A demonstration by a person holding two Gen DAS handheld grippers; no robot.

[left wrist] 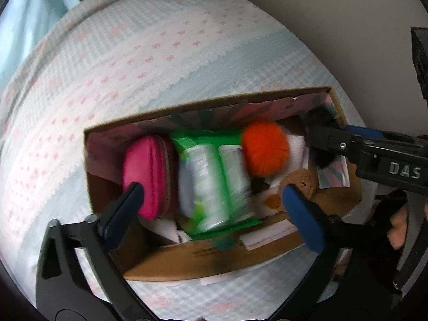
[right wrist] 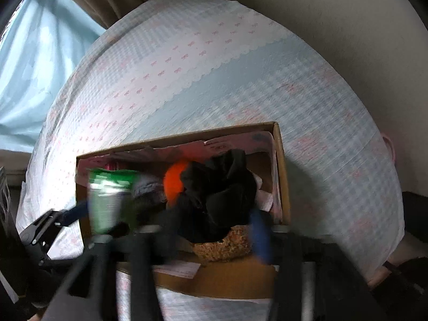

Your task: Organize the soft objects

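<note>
A cardboard box (left wrist: 165,264) lies on the bed and holds a pink pouch (left wrist: 145,176), a green tissue pack (left wrist: 214,182), an orange pompom (left wrist: 264,148), a white cloth (left wrist: 295,149) and a brown cookie-like toy (left wrist: 301,183). My left gripper (left wrist: 211,211) is open above the box, its jaws straddling the tissue pack without touching it. My right gripper (right wrist: 208,214) is over the box's right end, shut on a black fabric piece (right wrist: 219,187). The right gripper also shows in the left wrist view (left wrist: 321,133). The box (right wrist: 214,281), pompom (right wrist: 174,179) and tissue pack (right wrist: 109,198) appear blurred in the right wrist view.
The bed has a blue and pink checked cover (left wrist: 160,53). A beige wall (left wrist: 347,26) runs along its right side. A light blue curtain (right wrist: 34,67) hangs at the left. A brown fuzzy toy (right wrist: 222,246) lies under the black fabric.
</note>
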